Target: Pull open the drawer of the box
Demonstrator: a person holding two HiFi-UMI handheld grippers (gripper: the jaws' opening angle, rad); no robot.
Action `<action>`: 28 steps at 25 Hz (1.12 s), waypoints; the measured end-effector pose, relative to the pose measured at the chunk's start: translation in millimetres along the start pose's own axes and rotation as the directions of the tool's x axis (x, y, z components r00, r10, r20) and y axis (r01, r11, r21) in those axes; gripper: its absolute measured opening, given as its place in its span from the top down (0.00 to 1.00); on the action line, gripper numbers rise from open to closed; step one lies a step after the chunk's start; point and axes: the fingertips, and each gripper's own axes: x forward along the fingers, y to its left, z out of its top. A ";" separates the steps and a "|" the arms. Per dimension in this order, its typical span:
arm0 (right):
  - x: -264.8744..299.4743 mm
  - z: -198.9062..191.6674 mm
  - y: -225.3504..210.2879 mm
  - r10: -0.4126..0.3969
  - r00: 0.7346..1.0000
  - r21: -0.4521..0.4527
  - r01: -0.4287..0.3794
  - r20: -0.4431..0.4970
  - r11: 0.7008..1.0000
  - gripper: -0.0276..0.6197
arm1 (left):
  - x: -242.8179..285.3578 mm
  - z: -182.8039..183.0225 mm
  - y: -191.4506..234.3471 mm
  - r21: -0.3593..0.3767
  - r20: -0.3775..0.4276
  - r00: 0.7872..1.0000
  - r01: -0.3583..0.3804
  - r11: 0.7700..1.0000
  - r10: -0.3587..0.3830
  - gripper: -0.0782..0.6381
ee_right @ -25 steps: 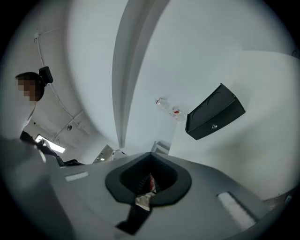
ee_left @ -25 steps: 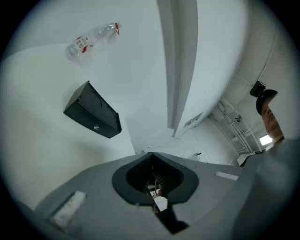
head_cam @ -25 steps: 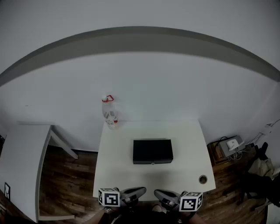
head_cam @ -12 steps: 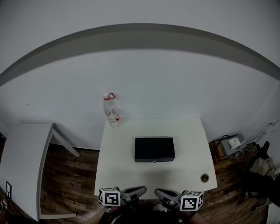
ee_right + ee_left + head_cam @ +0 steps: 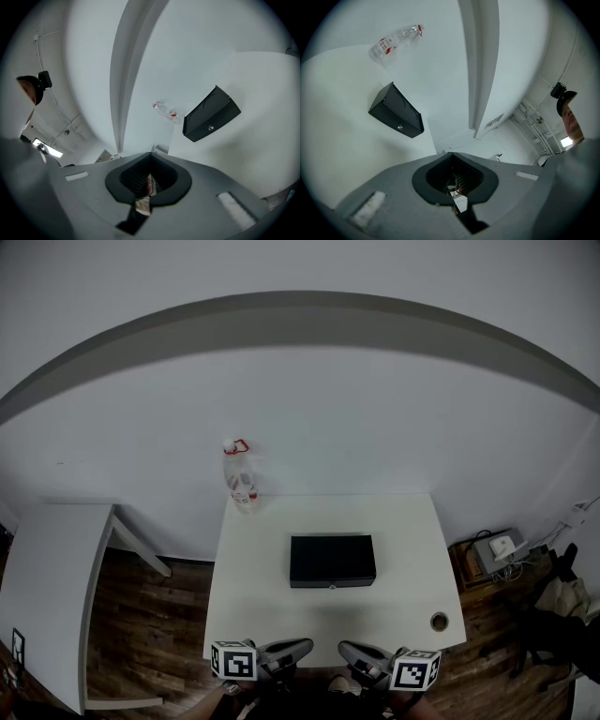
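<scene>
**A:** Anything change in the last second?

**B:** Barely. My head camera drifted, so everything sits a touch further right in the head view. Nothing on the table point(image 5: 253, 615) itself moved.

**A:** Go left to right.

**B:** The bottle point(image 5: 241, 479) stands upright at the far left corner, same as before. The left gripper point(image 5: 298, 650) hovers at the near edge with its jaws fully together and nothing between them, and it hasn't budged. The box point(image 5: 333, 559) is about mid-table, well apart from both grippers. Its drawer point(image 5: 333, 583) faces the near edge and is still flush, with no gap showing. The knob point(image 5: 332, 588) is centred on that front.

**A:** And the right side?

**B:** The right gripper point(image 5: 354, 653) is also at the near edge, just beside the left one. It's closed tight and empty too. Its marker cube tilted a hair compared with a second ago, but I wouldn't call that a real move. There's a round hole point(image 5: 438, 621) near the near right corner, which doesn't matter here.

**A:** So what does that mean for the task?

**B:** I'd say the pull hasn't started. I'm parked, with no reach under way. Next I'd open one pair of jaws, travel toward the drawer front, and close on the knob. It's small, so lining up will matter.
</scene>
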 end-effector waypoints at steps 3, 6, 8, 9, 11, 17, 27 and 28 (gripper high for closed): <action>-4.3 3.0 -5.5 -0.025 0.999 0.017 0.025 0.027 1.000 0.95 | -3.4 10.8 13.2 0.029 0.000 0.999 -0.046 0.999 0.046 0.89; -7.4 3.6 -11.2 -0.046 0.998 0.028 0.045 0.044 0.999 0.91 | -5.6 35.0 35.0 0.079 0.008 0.991 -0.133 0.988 0.133 0.88; -8.1 4.2 -12.9 -0.055 0.997 0.039 0.053 0.056 0.998 0.91 | -6.2 54.7 50.8 0.093 0.019 0.984 -0.178 0.980 0.177 0.89; -8.2 4.3 -13.9 -0.059 0.996 0.047 0.056 0.062 0.997 0.91 | -6.1 64.2 59.1 0.092 0.022 0.980 -0.198 0.976 0.197 0.88; -9.3 4.7 -16.8 -0.070 0.995 0.062 0.066 0.075 0.996 0.91 | -6.1 84.4 77.5 0.094 0.030 0.969 -0.247 0.964 0.245 0.88; -23.7 1.8 -36.6 -0.155 0.983 0.101 0.146 0.097 0.984 0.92 | 2.9 133.2 136.8 0.119 0.026 0.918 -0.397 0.910 0.397 0.88; -33.3 7.2 -45.2 -0.205 0.964 0.158 0.179 0.169 0.971 0.92 | 28.4 165.3 199.1 0.141 -0.041 0.854 -0.509 0.849 0.519 0.88; -33.8 6.5 -46.7 -0.208 0.963 0.162 0.181 0.172 0.970 0.92 | 31.4 167.6 201.4 0.147 -0.047 0.852 -0.511 0.847 0.522 0.88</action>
